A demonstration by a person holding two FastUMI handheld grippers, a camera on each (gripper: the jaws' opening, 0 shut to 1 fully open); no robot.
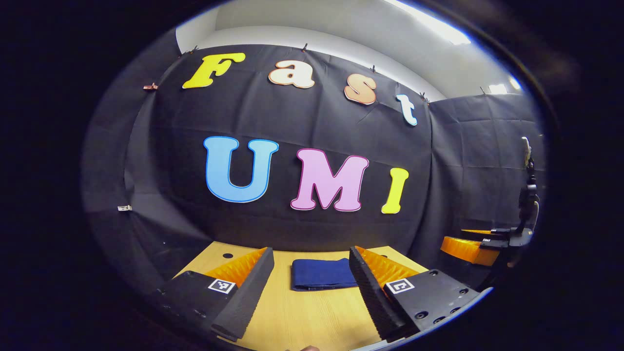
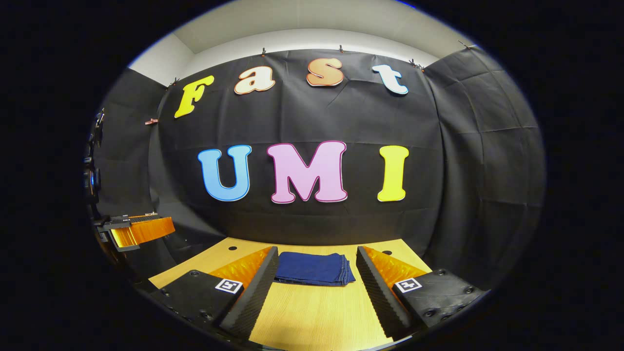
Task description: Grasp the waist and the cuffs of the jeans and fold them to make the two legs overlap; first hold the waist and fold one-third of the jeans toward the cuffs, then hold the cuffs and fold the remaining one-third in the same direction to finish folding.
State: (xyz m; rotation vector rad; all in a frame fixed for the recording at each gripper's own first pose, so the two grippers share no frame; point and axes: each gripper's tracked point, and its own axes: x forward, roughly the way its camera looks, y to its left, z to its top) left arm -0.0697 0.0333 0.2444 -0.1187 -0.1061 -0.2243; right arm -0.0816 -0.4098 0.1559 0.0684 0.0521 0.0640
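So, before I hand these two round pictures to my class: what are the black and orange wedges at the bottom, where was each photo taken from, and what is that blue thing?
Each picture comes from a camera riding on a hand-held two-finger gripper. The wedges are its own fingers: the left gripper and the right gripper, both open and holding nothing. The blue thing is a pair of jeans, folded into a compact stack on the wooden table. At each picture's edge the other gripper shows farther off.

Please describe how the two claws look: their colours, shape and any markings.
Each claw, left claw and right claw, has two wedge-shaped fingers with black ribbed foam pads on the inner faces, orange ridged tops, and black bases with screw holes. Every finger carries a small square black-and-white marker.
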